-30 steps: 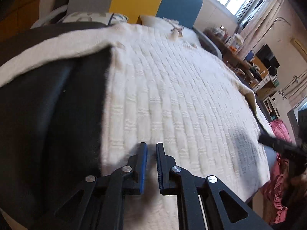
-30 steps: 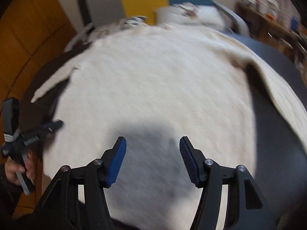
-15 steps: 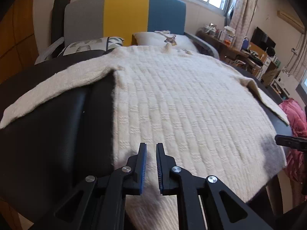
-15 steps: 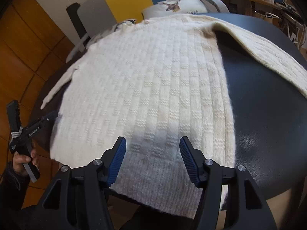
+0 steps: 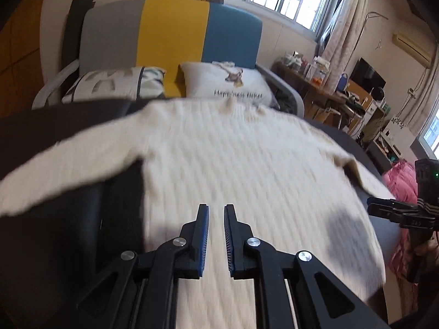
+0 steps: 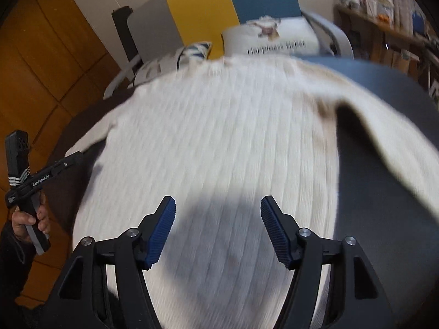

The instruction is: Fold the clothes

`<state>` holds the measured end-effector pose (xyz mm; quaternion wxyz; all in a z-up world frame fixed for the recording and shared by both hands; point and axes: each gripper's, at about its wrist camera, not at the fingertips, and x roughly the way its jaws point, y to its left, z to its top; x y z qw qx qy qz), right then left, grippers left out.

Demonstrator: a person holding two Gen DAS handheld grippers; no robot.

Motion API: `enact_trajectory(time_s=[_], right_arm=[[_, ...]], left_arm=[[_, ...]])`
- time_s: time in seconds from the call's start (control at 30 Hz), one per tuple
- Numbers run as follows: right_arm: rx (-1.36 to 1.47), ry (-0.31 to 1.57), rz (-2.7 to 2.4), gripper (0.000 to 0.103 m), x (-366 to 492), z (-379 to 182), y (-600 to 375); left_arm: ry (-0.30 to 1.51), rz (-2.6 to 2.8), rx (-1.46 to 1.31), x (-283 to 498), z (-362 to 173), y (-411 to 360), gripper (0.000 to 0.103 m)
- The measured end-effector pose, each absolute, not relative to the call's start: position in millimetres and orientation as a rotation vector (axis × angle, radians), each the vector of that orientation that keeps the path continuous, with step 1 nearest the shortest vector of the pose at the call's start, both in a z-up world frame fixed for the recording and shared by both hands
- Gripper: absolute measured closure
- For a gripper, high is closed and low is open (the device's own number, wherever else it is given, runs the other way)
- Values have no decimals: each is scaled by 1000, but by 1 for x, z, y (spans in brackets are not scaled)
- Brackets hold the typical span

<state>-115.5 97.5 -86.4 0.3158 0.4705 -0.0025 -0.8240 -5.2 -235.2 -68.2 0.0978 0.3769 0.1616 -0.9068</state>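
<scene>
A cream knitted sweater (image 5: 247,164) lies flat on the dark round table (image 5: 55,219), its collar toward the sofa and both sleeves spread out. My left gripper (image 5: 216,208) hovers over the lower left of the sweater, its jaws nearly together with nothing between them. In the right wrist view, the right gripper (image 6: 218,203) hangs above the sweater (image 6: 219,137) near the hem. Its jaws are opening and hold nothing. The right sleeve (image 6: 397,142) runs across the table (image 6: 384,219). The left gripper (image 6: 76,157) shows at the left edge, held by a hand (image 6: 24,222).
A grey, yellow and blue sofa (image 5: 172,33) stands behind the table with a white pillow (image 5: 227,82) and a patterned pillow (image 5: 115,85). Pink fabric (image 5: 403,181) lies at the right beyond the table edge. A cluttered desk (image 5: 315,74) lines the window wall.
Both grippers have lifted and drawn back from the sweater, so more of it and the sofa shows. The right jaws stand a little wider. The sweater has not moved.
</scene>
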Motion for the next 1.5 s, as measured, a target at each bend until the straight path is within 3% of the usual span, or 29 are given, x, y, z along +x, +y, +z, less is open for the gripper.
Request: enact_trajectory(time_s=[0.27,0.53,0.6,0.7,0.8,1.07,1.27,1.37,1.5], right_arm=[[1078,203,-2269,35,-261,-78,33],[1104,431,-2341,35,-368,-123,-23],[1159,574,-2386,35,-382,-144,-30],[1216,406,-2452,27,-398,-155,-6],[1225,279,-2448,26,-400,-157,11],[1040,467,-2389,26,-381,-122,-25],[1109,721,-2399,26,-399,-150,-63],[1163,540,-2451,24,-408,-153,-43],[1207,364,-2480,20,-411,-156,-24]], left_arm=[[360,-2778,1042,-162,-64,-269,93],[165,-2681,1193,-254,-128,-303,93],[194,-2600,1255,-259,-150,-314,92],[304,-2599,1210,-245,-156,-326,90],[385,-2604,1191,-239,-155,-334,90],[279,-2701,1141,-268,-131,-319,90],[201,-2725,1275,-301,-151,-302,90],[173,-2702,1261,-298,-157,-301,89],[409,-2619,1205,-291,-157,-324,93]])
